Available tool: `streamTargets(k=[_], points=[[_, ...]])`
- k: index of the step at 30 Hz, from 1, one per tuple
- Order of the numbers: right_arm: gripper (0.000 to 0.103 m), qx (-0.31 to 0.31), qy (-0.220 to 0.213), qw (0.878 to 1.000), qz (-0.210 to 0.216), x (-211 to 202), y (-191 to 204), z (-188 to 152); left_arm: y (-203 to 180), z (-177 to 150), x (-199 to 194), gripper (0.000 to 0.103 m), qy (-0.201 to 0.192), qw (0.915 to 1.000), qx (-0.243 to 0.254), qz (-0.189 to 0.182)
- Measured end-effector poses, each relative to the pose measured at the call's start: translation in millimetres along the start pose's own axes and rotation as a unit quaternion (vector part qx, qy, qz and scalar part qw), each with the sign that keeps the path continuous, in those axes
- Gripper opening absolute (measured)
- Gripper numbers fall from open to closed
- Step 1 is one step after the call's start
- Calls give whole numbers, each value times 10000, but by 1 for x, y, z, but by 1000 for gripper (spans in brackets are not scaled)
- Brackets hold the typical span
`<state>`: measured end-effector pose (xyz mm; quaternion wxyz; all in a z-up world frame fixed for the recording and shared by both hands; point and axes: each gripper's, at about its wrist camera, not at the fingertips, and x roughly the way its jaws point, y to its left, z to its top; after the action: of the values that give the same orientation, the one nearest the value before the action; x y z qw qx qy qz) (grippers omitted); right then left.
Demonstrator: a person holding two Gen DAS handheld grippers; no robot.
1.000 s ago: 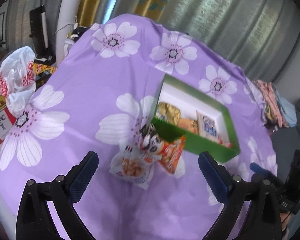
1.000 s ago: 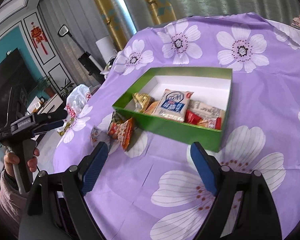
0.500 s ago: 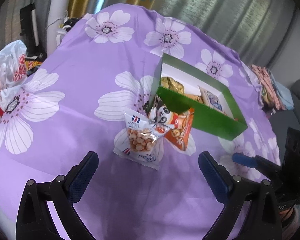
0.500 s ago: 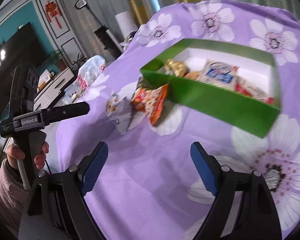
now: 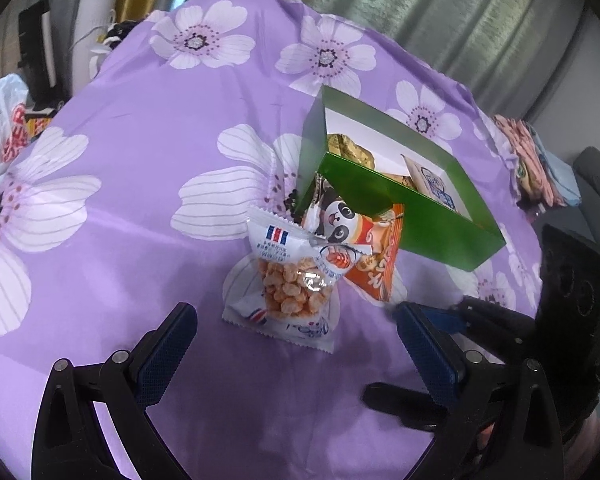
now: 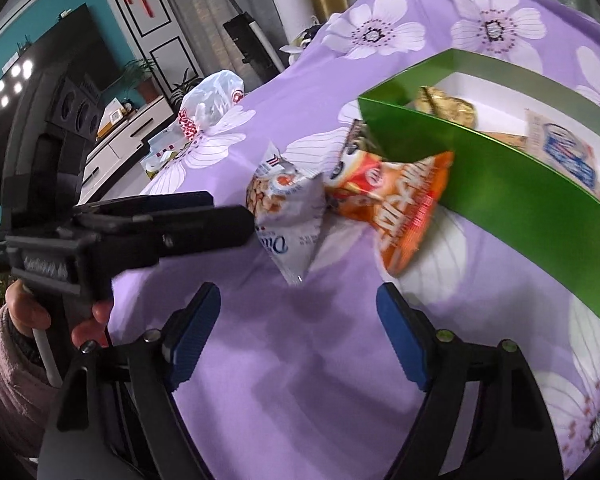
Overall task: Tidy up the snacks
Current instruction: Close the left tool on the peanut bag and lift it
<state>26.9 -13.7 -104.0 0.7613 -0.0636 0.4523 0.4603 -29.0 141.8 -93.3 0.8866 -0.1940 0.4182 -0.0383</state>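
A white packet of orange nuts (image 5: 288, 280) lies on the purple flowered cloth (image 5: 140, 160), overlapped by an orange panda packet (image 5: 364, 248) that leans on the green box (image 5: 440, 220). The box holds a gold packet (image 5: 348, 148) and a white-blue packet (image 5: 432, 184). My left gripper (image 5: 294, 322) is open, low over the cloth just short of the nut packet (image 6: 288, 208). My right gripper (image 6: 298, 300) is open with its jaws closing and only cloth between them, a little short of the orange packet (image 6: 400, 216). The left gripper (image 6: 228, 212) reaches in from the left.
A white plastic bag with red print (image 6: 212, 108) sits at the cloth's far left edge. Folded clothes (image 5: 532, 160) lie past the right edge. A person's hand and pink sleeve (image 6: 16, 352) hold the left gripper. A TV and low cabinet (image 6: 120, 136) stand beyond.
Both grippers have sunk toward the cloth and closed in on the two loose packets. The right one swung left away from the box, and its jaws have narrowed slightly.
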Motion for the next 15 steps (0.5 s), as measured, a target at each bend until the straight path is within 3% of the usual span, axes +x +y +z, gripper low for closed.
streamTargets(k=[6,9,12,15], points=[[71,-66,70,9999,113,21,4,12,1,6,14,100,67,9999,70,-91],[68,-102,76,9998,125,28,5,17,4,9,19,89,65,9998,1,-211],[67,-71,81,9999,130,34,5,21,6,12,26,85,114,9996,-54,-254],[62,-48,77,9998,155,37,3,25,7,12,31,69,165,9993,-83,-314]])
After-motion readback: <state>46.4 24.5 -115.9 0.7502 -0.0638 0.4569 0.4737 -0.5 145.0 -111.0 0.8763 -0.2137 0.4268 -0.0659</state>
